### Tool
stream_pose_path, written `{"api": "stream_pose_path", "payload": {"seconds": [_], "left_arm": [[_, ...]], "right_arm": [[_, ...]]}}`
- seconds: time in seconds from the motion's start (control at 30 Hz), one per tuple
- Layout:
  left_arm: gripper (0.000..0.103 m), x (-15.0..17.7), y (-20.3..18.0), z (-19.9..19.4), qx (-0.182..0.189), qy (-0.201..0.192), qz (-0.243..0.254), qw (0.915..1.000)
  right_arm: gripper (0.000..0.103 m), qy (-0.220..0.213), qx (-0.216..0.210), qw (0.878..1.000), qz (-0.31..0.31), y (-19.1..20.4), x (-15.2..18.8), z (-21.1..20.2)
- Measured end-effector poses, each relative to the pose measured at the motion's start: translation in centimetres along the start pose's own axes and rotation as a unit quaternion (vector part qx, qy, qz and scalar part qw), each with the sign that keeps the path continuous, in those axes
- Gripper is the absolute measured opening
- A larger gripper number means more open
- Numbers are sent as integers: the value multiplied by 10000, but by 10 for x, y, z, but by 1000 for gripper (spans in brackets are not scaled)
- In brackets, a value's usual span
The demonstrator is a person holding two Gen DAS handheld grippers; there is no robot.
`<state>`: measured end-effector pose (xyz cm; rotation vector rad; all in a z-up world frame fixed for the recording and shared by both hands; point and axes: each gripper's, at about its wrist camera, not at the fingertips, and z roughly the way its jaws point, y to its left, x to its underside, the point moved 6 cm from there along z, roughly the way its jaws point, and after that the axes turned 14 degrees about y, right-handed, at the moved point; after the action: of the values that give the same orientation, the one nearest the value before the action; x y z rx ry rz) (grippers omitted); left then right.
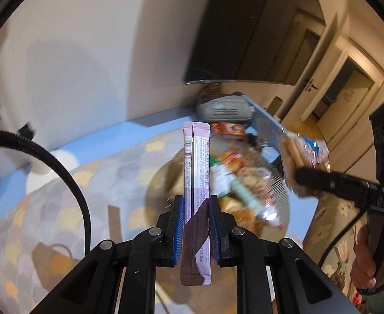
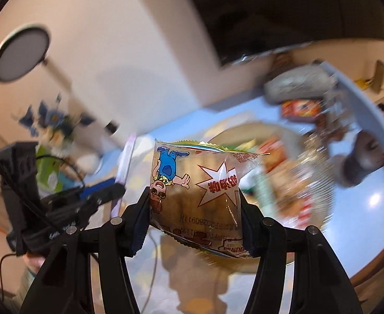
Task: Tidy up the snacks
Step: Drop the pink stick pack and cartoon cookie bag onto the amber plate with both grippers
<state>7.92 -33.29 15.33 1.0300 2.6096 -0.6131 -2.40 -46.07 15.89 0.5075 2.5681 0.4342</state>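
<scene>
Snacks fill both grippers above a round bowl. The left gripper (image 1: 196, 225) has its blue-padded fingers (image 1: 179, 225) pressed against the two long edges of a pink and brown stick sachet (image 1: 195, 183), which stands upright between them, its top end reaching well past the fingertips and its lower end hanging back toward the camera. The right gripper (image 2: 194, 219) clamps a clear-wrapped bread pack (image 2: 197, 193) printed with an upside-down cartoon boy in blue overalls and a red-and-white starburst; its fingers (image 2: 246, 225) squeeze the pack from both sides, and the wrapper bulges out between them.

Seen from the left wrist, the right gripper comes in from the right edge with the bread pack (image 1: 303, 162) held in the air over the far rim of the snack bowl (image 1: 280, 196). That bowl is clear with a ribbed rim and holds a blurred heap of wrapped snacks in red, orange, green and white. It sits on a patterned cloth (image 1: 61, 209) with pale yellow and grey patches laid over a light blue desk (image 1: 150, 128). Beyond the bowl lie a grey pouch (image 1: 224, 110) and a red-orange packet (image 1: 228, 129), near the wall.

From the right wrist, the left gripper (image 2: 100, 193) shows at the left with the sachet (image 2: 125, 164) edge-on.
</scene>
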Motion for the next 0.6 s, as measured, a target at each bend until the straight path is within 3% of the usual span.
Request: {"api": "stream_pose_path", "payload": {"seconds": [0.33, 0.37, 0.43, 0.6], "left_arm": [[18, -32, -47, 43, 18, 74, -86, 9999], [21, -32, -47, 50, -14, 143, -125, 9998], [49, -29, -43, 66, -40, 354, -331, 9988], [49, -13, -26, 71, -208, 412, -709, 9964]], "right_arm": [[59, 63, 80, 9999, 12, -41, -37, 5], [62, 168, 58, 9998, -24, -44, -37, 12], [66, 565, 36, 9984, -34, -53, -36, 34], [66, 826, -37, 9964, 189, -81, -28, 42]]}}
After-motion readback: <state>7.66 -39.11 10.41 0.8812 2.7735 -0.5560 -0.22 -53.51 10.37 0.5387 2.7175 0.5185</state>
